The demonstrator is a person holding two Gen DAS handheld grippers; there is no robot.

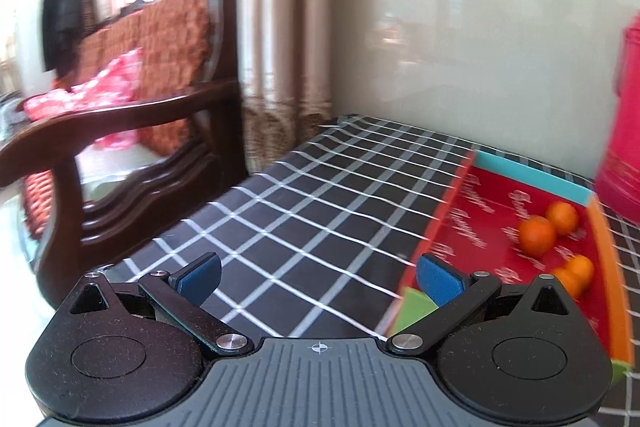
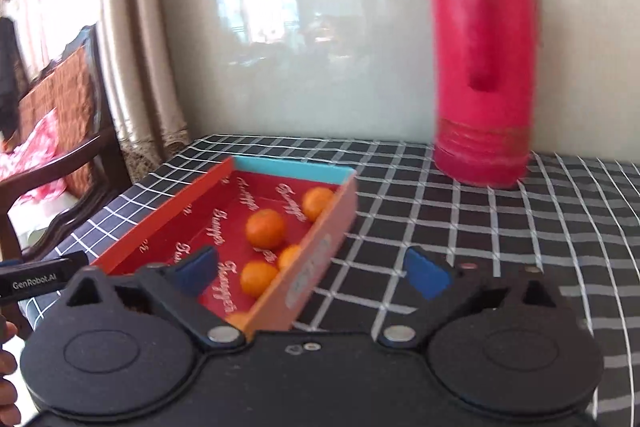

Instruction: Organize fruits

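Observation:
A shallow red cardboard box (image 2: 176, 215) with a blue far wall sits on the checked tablecloth and holds several small oranges (image 2: 265, 229). In the left wrist view the box (image 1: 472, 239) lies to the right with oranges (image 1: 538, 235) inside. My left gripper (image 1: 318, 281) is open and empty, over the cloth just left of the box. My right gripper (image 2: 314, 271) is open and empty, straddling the box's near right wall, one finger above the box floor, the other outside it.
A tall red thermos (image 2: 482, 51) stands at the back right near the wall; its edge shows in the left wrist view (image 1: 624, 115). A dark wooden armchair (image 1: 132, 115) with orange cushions stands left of the table. The black-and-white checked cloth (image 2: 500, 227) covers the table.

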